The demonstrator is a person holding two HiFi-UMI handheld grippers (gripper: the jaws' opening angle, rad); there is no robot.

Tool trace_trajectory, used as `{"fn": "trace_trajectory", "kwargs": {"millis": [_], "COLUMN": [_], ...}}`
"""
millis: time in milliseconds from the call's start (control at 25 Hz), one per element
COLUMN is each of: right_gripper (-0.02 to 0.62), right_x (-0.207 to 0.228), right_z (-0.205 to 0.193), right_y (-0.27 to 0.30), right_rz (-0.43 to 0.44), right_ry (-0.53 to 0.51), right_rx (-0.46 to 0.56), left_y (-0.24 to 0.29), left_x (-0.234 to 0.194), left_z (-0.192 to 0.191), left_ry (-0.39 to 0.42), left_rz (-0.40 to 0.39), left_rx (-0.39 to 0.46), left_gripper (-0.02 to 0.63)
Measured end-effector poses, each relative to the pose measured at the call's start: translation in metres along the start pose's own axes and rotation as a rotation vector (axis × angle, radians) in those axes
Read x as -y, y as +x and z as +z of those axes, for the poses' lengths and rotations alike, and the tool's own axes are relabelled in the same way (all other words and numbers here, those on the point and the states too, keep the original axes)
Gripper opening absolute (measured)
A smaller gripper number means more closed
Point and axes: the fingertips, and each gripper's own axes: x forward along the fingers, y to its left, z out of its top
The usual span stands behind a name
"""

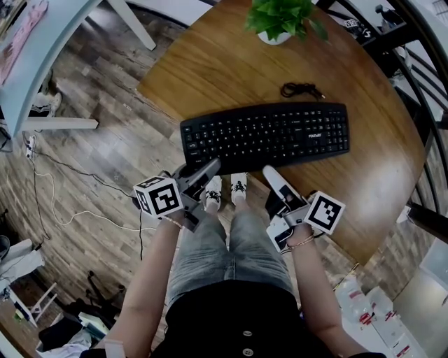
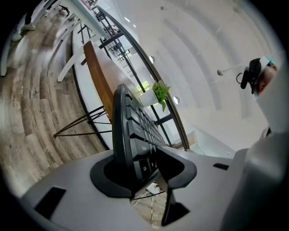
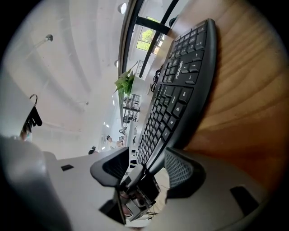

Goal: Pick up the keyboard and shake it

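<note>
A black keyboard [image 1: 266,134] lies flat near the front edge of the round wooden table [image 1: 224,63], its left end overhanging the rim. My left gripper [image 1: 210,168] meets the keyboard's near edge at the left. In the left gripper view its jaws [image 2: 144,169] press on the keyboard [image 2: 131,131] from both faces. My right gripper [image 1: 271,173] is at the near edge further right. In the right gripper view the keyboard [image 3: 180,90] has its thin edge between the jaws of the right gripper [image 3: 146,169], with a gap on the key side.
A potted green plant [image 1: 280,17] stands at the far side of the table, and a coiled black cable [image 1: 301,89] lies just behind the keyboard. My legs and shoes are below the table rim. Wood floor with loose cords lies to the left.
</note>
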Motion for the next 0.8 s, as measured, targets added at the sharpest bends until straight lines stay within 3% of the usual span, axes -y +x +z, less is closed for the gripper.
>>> {"fn": "trace_trajectory", "kwargs": {"millis": [400,600,800], "right_gripper": [0.245,0.245,0.245], "right_x": [0.004,-0.001,-0.009], "right_z": [-0.004,-0.007,-0.013], "right_y": [-0.001,0.0,0.003], "right_rz": [-0.013,-0.027,-0.066], "right_ry": [-0.032,-0.112,-0.251], "right_rx": [0.004,-0.01,-0.049], "left_y": [0.001,-0.002,-0.013], "left_x": [-0.002,-0.012,-0.014], "left_z": [-0.001,-0.001,0.006], "left_ry": [0.044,0.061,0.21], "left_rz": [0.007,0.099,0.252], "left_rx": [0.037,0.048,0.032], "left_gripper": [0.181,0.258,0.29]}}
